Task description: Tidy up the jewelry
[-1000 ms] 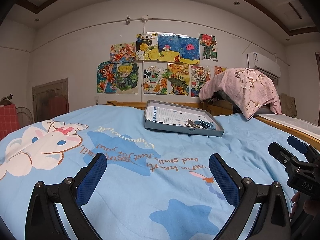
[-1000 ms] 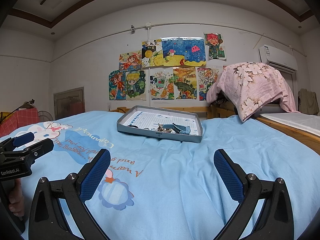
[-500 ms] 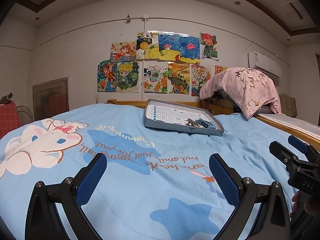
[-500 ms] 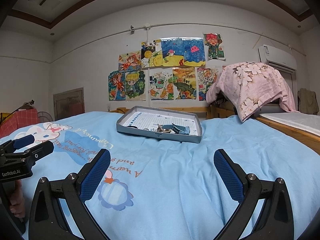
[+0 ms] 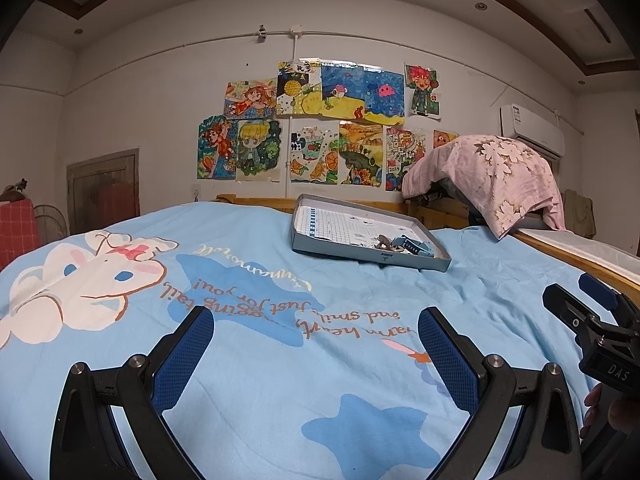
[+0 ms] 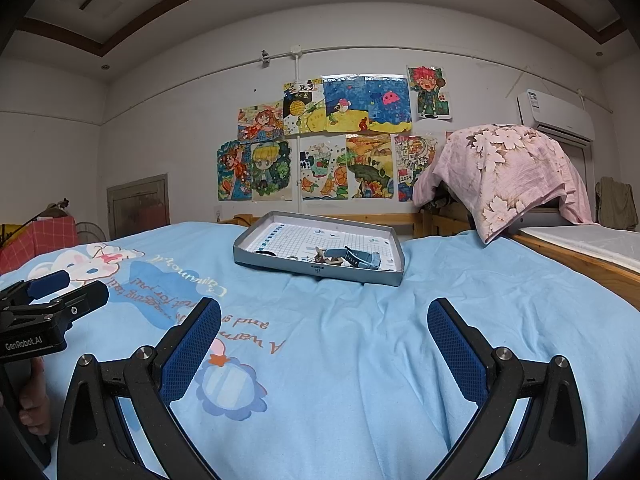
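Observation:
A shallow grey box lid [image 5: 408, 262] [image 6: 320, 271] lies on the blue bedspread ahead. It holds a small heap of jewelry [image 5: 404, 245] [image 6: 344, 258] with a blue watch strap near its front right corner. My left gripper [image 5: 316, 340] is open and empty, low over the bedspread, well short of the lid. My right gripper [image 6: 324, 332] is open and empty too, also short of the lid. Each gripper shows at the edge of the other's view, the right gripper [image 5: 592, 316] and the left gripper [image 6: 56, 292].
The blue cartoon bedspread [image 5: 240, 320] covers the whole bed. A wooden bed rail [image 6: 580, 260] runs along the right. A pink floral blanket [image 6: 512, 172] is draped over something at the back right. Drawings hang on the far wall [image 5: 320, 128].
Both views have shifted only slightly. The lid and jewelry have not moved, and both grippers stay open.

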`<state>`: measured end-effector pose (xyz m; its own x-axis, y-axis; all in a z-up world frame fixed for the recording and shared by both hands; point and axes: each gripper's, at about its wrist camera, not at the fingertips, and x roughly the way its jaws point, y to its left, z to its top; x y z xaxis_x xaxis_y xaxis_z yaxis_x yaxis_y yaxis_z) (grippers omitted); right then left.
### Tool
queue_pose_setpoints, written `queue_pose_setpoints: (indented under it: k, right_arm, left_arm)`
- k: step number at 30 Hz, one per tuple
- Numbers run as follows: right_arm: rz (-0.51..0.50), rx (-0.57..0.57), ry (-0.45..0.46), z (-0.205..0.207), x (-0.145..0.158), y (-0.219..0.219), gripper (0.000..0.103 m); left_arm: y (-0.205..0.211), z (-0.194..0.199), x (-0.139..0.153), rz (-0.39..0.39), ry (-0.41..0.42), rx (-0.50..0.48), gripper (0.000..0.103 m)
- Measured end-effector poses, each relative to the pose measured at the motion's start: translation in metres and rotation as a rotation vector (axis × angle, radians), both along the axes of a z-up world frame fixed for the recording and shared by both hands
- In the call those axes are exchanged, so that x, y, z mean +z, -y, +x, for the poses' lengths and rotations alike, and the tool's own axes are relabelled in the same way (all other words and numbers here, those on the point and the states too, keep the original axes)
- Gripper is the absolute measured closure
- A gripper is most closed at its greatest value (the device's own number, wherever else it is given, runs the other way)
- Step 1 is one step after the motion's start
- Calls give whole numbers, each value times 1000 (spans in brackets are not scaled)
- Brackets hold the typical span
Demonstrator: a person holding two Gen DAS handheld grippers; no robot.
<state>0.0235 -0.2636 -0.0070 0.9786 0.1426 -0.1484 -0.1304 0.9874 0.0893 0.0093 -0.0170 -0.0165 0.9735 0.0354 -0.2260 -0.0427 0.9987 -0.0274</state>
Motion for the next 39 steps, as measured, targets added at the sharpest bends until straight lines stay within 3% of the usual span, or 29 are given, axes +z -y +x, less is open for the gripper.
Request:
queue_pose_setpoints:
  k: [39]
  right_arm:
    - [2, 3, -2, 0, -1, 0, 1]
  left_arm:
    - [-3, 2, -5, 15, -11, 21, 0]
